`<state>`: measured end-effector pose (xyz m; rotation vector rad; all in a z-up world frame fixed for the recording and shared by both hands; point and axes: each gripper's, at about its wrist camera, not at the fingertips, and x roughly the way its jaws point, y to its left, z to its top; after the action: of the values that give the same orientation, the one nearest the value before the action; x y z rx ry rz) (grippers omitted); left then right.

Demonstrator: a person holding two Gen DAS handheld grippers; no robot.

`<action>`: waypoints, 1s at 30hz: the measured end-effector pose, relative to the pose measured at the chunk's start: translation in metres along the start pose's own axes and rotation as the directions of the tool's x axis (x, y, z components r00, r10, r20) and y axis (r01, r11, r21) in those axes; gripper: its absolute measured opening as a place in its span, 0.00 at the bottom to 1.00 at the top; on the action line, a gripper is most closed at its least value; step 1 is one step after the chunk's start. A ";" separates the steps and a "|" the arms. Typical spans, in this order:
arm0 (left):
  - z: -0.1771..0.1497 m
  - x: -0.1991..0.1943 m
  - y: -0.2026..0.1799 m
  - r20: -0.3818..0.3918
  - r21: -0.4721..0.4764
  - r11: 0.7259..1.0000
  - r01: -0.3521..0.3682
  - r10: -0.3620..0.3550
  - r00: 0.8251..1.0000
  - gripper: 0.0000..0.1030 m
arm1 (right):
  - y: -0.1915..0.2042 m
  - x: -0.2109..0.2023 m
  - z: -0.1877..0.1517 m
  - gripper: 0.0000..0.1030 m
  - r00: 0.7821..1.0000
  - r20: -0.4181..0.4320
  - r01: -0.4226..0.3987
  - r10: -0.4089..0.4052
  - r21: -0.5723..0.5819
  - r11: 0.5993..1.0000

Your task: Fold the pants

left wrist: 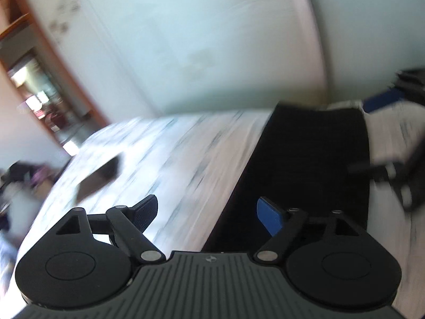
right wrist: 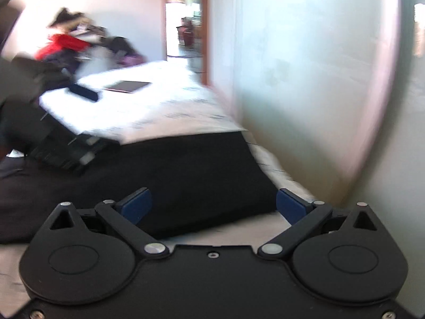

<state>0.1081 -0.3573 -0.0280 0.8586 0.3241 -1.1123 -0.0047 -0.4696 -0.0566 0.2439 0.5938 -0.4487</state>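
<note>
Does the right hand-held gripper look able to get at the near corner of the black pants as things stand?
Probably yes. The right hand-held gripper is open, and the black fabric pants lie flat on the white patterned bedsheet just ahead of its fingers, with nothing between.

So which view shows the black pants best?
The right wrist view: the pants spread wide across the bed, their end edge visible. The left wrist view shows only a blurred, narrow dark strip.

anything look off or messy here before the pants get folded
Nothing looks damaged or spilled. The black pants lie flat on the bed. A tablet and a dark case sit farther back, beside a heap of clothes.
</note>
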 end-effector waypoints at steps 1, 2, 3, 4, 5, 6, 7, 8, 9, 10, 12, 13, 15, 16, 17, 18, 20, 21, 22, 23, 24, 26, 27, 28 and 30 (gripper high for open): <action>-0.015 -0.010 0.005 -0.025 -0.024 0.999 -0.024 0.023 0.999 0.82 | 0.005 0.006 0.004 1.00 0.999 -0.009 -0.037 0.037 -0.029 0.999; -0.029 -0.017 0.010 -0.058 -0.065 0.996 -0.056 0.052 0.997 0.82 | 0.012 0.013 0.008 1.00 0.999 -0.016 -0.050 0.049 -0.061 0.997; -0.042 -0.022 0.016 -0.086 -0.121 0.989 -0.091 0.081 0.993 0.83 | 0.020 0.021 0.013 1.00 0.998 -0.028 -0.052 0.050 -0.094 0.994; -0.054 -0.025 0.022 -0.113 -0.180 0.976 -0.120 0.101 0.988 0.83 | 0.029 0.030 0.018 1.00 0.998 -0.042 -0.060 0.055 -0.129 0.990; -0.065 -0.026 0.027 -0.149 -0.230 0.962 -0.147 0.115 0.982 0.83 | 0.035 0.038 0.022 1.00 0.996 -0.054 -0.072 0.064 -0.157 0.985; -0.074 -0.024 0.031 -0.191 -0.276 0.943 -0.185 0.135 0.972 0.83 | 0.042 0.049 0.027 1.00 0.995 -0.076 -0.083 0.071 -0.177 0.981; -0.083 -0.021 0.035 -0.229 -0.319 0.921 -0.225 0.155 0.961 0.83 | 0.047 0.061 0.032 1.00 0.992 -0.105 -0.094 0.075 -0.195 0.976; -0.090 -0.017 0.038 -0.263 -0.349 0.903 -0.252 0.163 0.951 0.85 | 0.055 0.068 0.032 1.00 0.988 -0.135 -0.101 0.073 -0.218 0.971; -0.102 -0.020 0.044 -0.287 -0.372 0.889 -0.268 0.164 0.944 0.89 | 0.060 0.076 0.033 0.99 0.986 -0.153 -0.096 0.060 -0.241 0.966; -0.107 -0.016 0.046 -0.291 -0.392 0.877 -0.280 0.171 0.942 0.93 | 0.063 0.083 0.033 1.00 0.986 -0.158 -0.088 0.048 -0.257 0.962; -0.109 -0.012 0.051 -0.291 -0.406 0.852 -0.330 0.222 0.931 1.00 | 0.061 0.093 0.042 1.00 0.986 -0.161 -0.080 0.042 -0.232 0.969; -0.107 -0.007 0.057 -0.295 -0.420 0.844 -0.335 0.222 0.929 1.00 | 0.059 0.093 0.046 1.00 0.987 -0.158 -0.053 0.022 -0.196 0.979; -0.103 -0.008 0.067 -0.318 -0.449 0.813 -0.371 0.242 0.917 0.99 | 0.057 0.091 0.052 0.99 0.988 -0.148 0.026 -0.046 -0.136 0.990; -0.100 -0.013 0.069 -0.321 -0.447 0.803 -0.395 0.268 0.908 0.97 | 0.059 0.082 0.051 0.99 0.990 -0.131 0.033 -0.049 -0.127 0.991; -0.099 -0.023 0.067 -0.322 -0.430 0.801 -0.417 0.295 0.900 0.98 | 0.063 0.074 0.049 0.99 0.993 -0.120 -0.002 -0.014 -0.136 0.991; -0.100 -0.031 0.065 -0.325 -0.417 0.800 -0.432 0.313 0.892 0.98 | 0.070 0.066 0.046 0.99 0.993 -0.119 -0.043 0.025 -0.155 0.987; -0.108 -0.051 0.059 -0.327 -0.448 0.782 -0.433 0.307 0.894 1.00 | 0.084 0.048 0.036 0.99 0.988 -0.135 -0.099 0.070 -0.224 0.970; -0.113 -0.058 0.057 -0.327 -0.477 0.776 -0.413 0.279 0.903 1.00 | 0.091 0.042 0.029 0.99 0.987 -0.143 -0.111 0.075 -0.261 0.959; -0.118 -0.063 0.056 -0.331 -0.510 0.766 -0.391 0.245 0.911 1.00 | 0.102 0.042 0.024 0.99 0.986 -0.154 -0.115 0.070 -0.306 0.945; -0.125 -0.066 0.057 -0.345 -0.553 0.740 -0.384 0.216 0.913 1.00 | 0.108 0.041 0.019 0.99 0.986 -0.160 -0.107 0.054 -0.343 0.933; -0.131 -0.065 0.058 -0.361 -0.593 0.705 -0.389 0.199 0.911 1.00 | 0.114 0.045 0.014 0.99 0.986 -0.162 -0.089 0.027 -0.385 0.919; -0.140 -0.055 0.061 -0.395 -0.629 0.655 -0.419 0.195 0.898 1.00 | 0.118 0.061 0.013 1.00 0.987 -0.162 -0.081 0.015 -0.413 0.907; -0.142 -0.047 0.061 -0.412 -0.624 0.644 -0.442 0.209 0.887 1.00 | 0.113 0.069 0.017 1.00 0.985 -0.167 -0.105 0.044 -0.373 0.922; -0.142 -0.041 0.061 -0.424 -0.610 0.642 -0.465 0.232 0.876 1.00 | 0.104 0.078 0.022 1.00 0.980 -0.186 -0.128 0.073 -0.306 0.943; -0.135 -0.041 0.058 -0.432 -0.568 0.660 -0.492 0.270 0.861 1.00 | 0.090 0.078 0.032 0.99 0.979 -0.190 -0.111 0.073 -0.199 0.974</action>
<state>0.1655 -0.2205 -0.0639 0.4110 0.7200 -0.3798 0.1111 -0.4283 -0.0684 0.1117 0.7995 -0.2729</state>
